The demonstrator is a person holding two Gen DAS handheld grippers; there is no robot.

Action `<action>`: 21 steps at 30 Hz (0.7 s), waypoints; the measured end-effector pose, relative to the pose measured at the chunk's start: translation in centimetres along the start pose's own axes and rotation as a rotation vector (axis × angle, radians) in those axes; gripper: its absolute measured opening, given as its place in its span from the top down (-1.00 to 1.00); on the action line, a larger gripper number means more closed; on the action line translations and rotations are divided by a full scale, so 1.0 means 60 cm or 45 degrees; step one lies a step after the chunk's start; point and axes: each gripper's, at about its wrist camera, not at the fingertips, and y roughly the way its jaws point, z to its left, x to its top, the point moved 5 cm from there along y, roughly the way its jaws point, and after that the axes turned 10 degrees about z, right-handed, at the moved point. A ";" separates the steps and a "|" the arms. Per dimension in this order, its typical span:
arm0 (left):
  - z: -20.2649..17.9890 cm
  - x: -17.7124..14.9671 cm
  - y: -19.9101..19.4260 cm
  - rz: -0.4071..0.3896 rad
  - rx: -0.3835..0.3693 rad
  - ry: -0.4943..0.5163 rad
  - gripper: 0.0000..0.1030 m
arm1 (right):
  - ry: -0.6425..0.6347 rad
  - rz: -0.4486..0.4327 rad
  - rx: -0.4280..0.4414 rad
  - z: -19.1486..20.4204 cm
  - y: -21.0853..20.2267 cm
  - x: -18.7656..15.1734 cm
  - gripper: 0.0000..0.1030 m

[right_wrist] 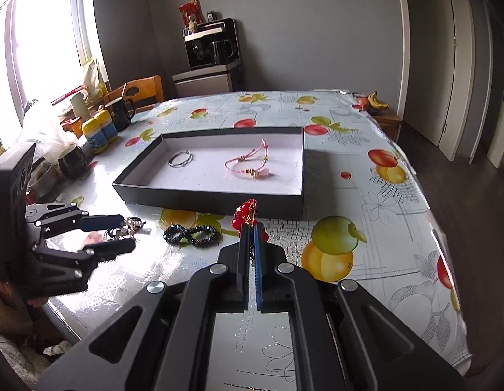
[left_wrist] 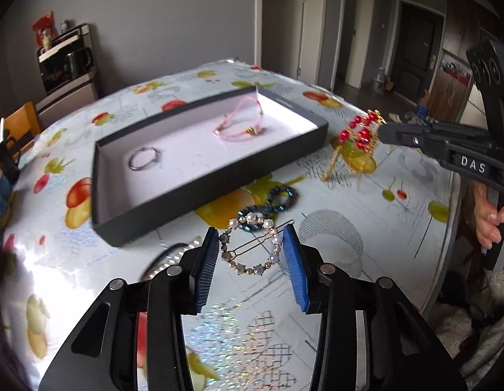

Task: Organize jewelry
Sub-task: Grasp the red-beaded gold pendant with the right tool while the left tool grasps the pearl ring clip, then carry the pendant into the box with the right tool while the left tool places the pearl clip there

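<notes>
Your left claw [left_wrist: 252, 254] stands wide open low over the table [left_wrist: 366, 228], its blue pads on either side of the pearl hair clip [left_wrist: 252, 247]. The clip lies on the fruit-print cloth between the fingers; you cannot tell from the left wrist view whether either pad touches it.

Your right claw [right_wrist: 252, 238] is closed almost fully — it grips the red bead ornament [right_wrist: 247, 215], whose red beads stick out past the fingertips while thin gold chains hang below in the left wrist view. It is held off the table, just beside the near right corner of the black tray [right_wrist: 219, 200].

Inside the tray lie a silver ring [right_wrist: 180, 159] toward the left and a pink bracelet [right_wrist: 248, 164] toward the middle, well apart from each other.

A dark beaded bracelet [right_wrist: 191, 235], twisted into a figure eight, rests on the table between your two claws — just in front of the tray's near wall. A silver comb-like piece [left_wrist: 173, 257] lies just left of your left claw, partly hidden by it.
</notes>
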 end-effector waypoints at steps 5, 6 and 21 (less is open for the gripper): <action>0.047 0.027 -0.039 -0.053 0.069 -0.056 0.17 | -0.014 -0.064 -0.029 -0.004 -0.027 0.030 0.96; 0.057 0.033 -0.042 -0.055 0.080 -0.070 0.17 | -0.012 -0.078 -0.034 -0.007 -0.031 0.038 0.96; 0.173 0.173 -0.077 -0.163 0.251 -0.198 0.17 | 0.016 -0.215 -0.088 -0.015 -0.014 0.175 0.96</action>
